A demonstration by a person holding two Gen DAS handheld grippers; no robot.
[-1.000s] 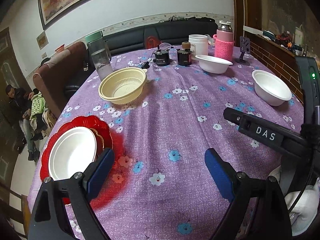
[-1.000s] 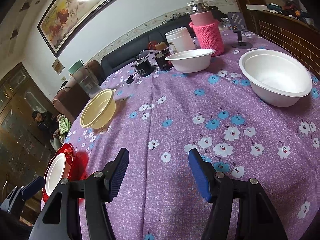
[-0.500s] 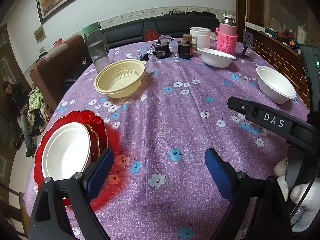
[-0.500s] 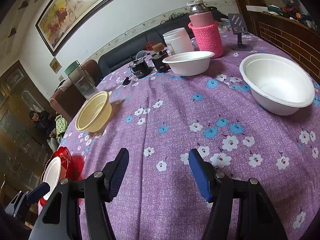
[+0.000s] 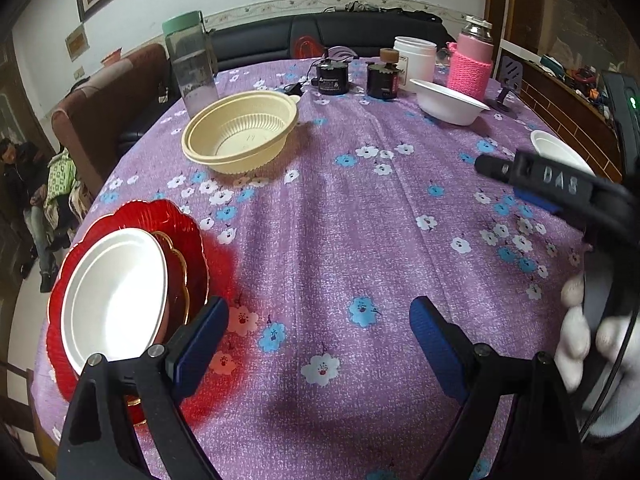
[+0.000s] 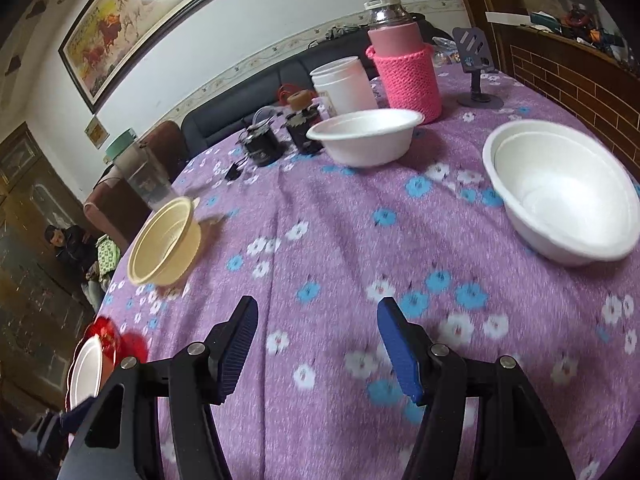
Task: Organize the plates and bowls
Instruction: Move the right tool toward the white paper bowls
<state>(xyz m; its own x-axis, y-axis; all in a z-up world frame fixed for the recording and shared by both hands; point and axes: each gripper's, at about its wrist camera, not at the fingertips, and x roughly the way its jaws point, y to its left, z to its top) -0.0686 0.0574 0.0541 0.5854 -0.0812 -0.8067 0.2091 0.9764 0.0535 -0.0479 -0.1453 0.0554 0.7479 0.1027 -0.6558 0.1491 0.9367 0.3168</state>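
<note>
Bench (image 5: 340, 208): round, under a purple cloth printed with blue and white flowers.

Left claw (image 5: 320, 332): blue pads spread wide, holding nothing, hovering over bare cloth at the near edge of the bench.

Right claw (image 6: 316, 340): pads likewise parted and empty, above the cloth. In the left wrist view its black body, lettered "DAS", reaches in from the right, gripped by a white-gloved hand (image 5: 580, 340).

Red plate (image 5: 132, 264): scalloped rim, at the near left edge of the bench, just beside the left claw's left finger. A smaller gold-rimmed dish (image 5: 178, 264) appears to lie on it, though most of it is covered.

White plate (image 5: 116, 296): topmost in that stack, resting tilted toward the left.

Cream bowl (image 5: 244, 132): ribbed plastic, upright, on the left half of the bench beyond the red plate and well apart from it.

White bowl, far (image 6: 366, 136): upright, near the back of the bench, just in front of the white jar (image 6: 344, 84) and the pink knitted flask (image 6: 404, 68).

White bowl, right (image 6: 560, 188): larger in view, upright, near the right edge of the bench, apart from the far bowl.

Clear bottle (image 5: 192, 64): green cap, standing behind the cream bowl.

Two small dark canisters (image 5: 356, 76): at the back centre.

Phone stand (image 6: 476, 68): right of the flask.
</note>
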